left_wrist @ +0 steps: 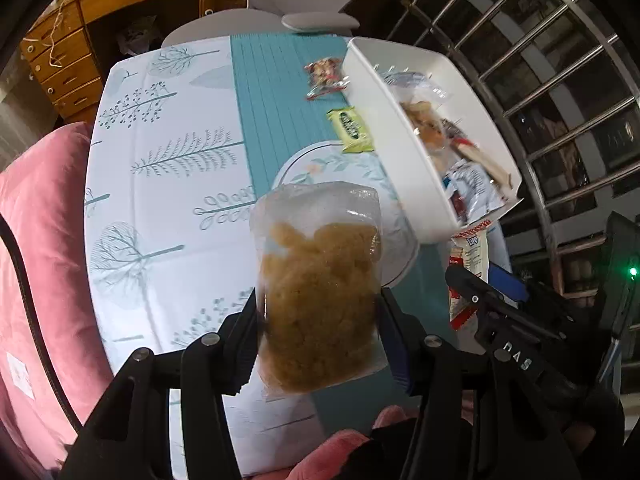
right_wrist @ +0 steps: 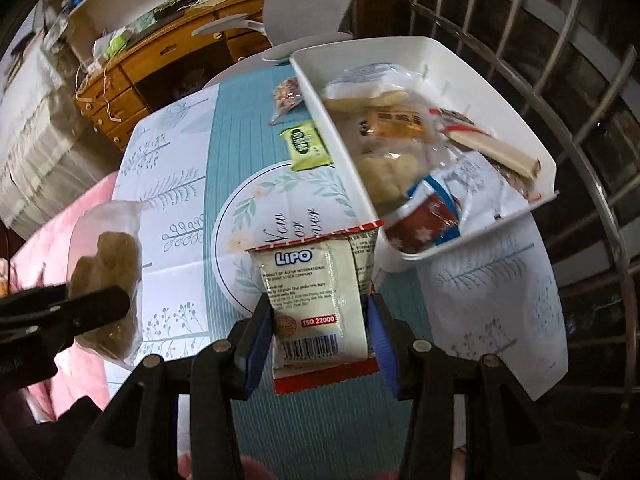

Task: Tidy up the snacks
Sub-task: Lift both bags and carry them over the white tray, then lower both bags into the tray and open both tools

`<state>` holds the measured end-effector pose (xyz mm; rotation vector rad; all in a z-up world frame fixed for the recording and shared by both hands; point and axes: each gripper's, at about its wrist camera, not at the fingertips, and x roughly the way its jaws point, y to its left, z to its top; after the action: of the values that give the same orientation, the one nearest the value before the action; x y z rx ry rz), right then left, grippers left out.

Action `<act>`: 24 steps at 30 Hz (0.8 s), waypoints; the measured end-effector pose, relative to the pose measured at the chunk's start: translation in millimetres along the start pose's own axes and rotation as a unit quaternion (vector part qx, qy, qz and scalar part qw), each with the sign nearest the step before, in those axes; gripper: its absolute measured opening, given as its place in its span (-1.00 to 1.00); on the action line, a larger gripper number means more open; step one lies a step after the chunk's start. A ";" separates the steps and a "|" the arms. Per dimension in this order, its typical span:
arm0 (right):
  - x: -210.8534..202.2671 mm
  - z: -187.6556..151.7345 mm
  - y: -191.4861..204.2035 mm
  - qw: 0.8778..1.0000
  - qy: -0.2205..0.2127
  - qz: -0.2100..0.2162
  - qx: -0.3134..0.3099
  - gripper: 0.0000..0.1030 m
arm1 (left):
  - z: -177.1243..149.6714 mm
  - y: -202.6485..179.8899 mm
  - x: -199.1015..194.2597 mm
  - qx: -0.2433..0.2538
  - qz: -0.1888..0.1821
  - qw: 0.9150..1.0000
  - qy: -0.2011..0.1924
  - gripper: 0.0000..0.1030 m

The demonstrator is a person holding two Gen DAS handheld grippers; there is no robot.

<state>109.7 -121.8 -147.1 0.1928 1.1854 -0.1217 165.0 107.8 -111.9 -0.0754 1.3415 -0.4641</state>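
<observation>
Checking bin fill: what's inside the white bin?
The white bin holds several snack packets, among them a clear bag of pale puffs and a wafer bar. Whatever lies beneath them is covered.

Left wrist cam sits just behind the left gripper [left_wrist: 320,312], aimed steeply down and fwd along its fingers at the table [left_wrist: 160,200] from close above; the clear bag of brown snacks [left_wrist: 320,288] between the fingers fills the centre of the view. Right wrist cam is mounted likewise behind the right gripper [right_wrist: 320,328], also steeply down and close, with the LiPO packet [right_wrist: 320,300] centred. Both views share the white bin [left_wrist: 384,104], green packet [left_wrist: 352,130], round placemat [left_wrist: 320,164] and tablecloth, and each cam catches the other gripper at its frame edge, left cam at lower right, right cam at lower left.
</observation>
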 end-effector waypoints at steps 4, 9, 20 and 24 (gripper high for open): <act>-8.5 11.4 -34.4 1.000 -0.006 0.025 0.017 -0.10 | 3.9 -22.2 -3.9 -0.019 -0.001 1.000 -0.022 0.03; -14.6 27.5 -79.4 0.997 -0.005 0.068 0.028 -0.10 | 12.4 -54.7 -1.1 -0.045 -0.003 0.998 -0.049 0.03; -22.8 59.7 -147.1 0.992 -0.024 0.119 -0.032 -0.10 | 28.3 -134.4 29.0 -0.077 -0.024 0.993 -0.086 0.03; -25.8 73.7 -168.8 0.989 -0.046 0.133 -0.052 -0.09 | 38.2 -156.0 37.0 -0.085 -0.030 0.990 -0.107 0.03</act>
<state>134.0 -302.5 -110.9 0.2492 1.0606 0.1635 163.1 -55.2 -87.7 -0.3001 1.1677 -0.3805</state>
